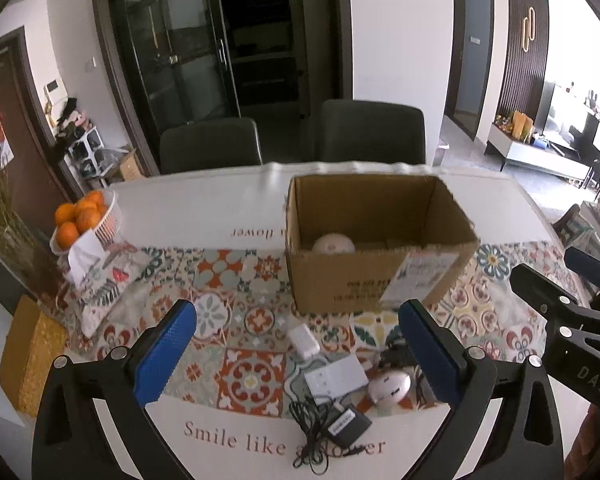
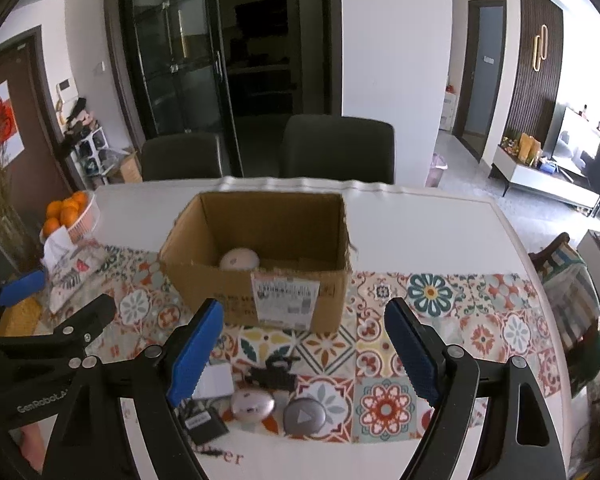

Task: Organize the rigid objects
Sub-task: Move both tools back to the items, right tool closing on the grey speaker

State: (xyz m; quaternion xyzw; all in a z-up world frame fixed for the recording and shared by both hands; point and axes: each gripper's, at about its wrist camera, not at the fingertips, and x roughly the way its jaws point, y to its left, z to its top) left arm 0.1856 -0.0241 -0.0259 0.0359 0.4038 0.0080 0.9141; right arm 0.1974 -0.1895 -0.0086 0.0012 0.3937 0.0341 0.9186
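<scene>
Above the patterned tablecloth [image 1: 256, 320], left gripper [image 1: 298, 354] and right gripper [image 2: 304, 350] both agape, empty, before cardboard box [image 2: 236, 294].

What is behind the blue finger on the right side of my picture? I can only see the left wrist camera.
Observer: A grey round disc with a triangle on top lies there on the tablecloth, just right of the pink round gadget.
Operator: Is the other gripper holding anything?
Observer: No. The right gripper is open, with nothing between its fingers, and it points toward the cardboard box.
</scene>
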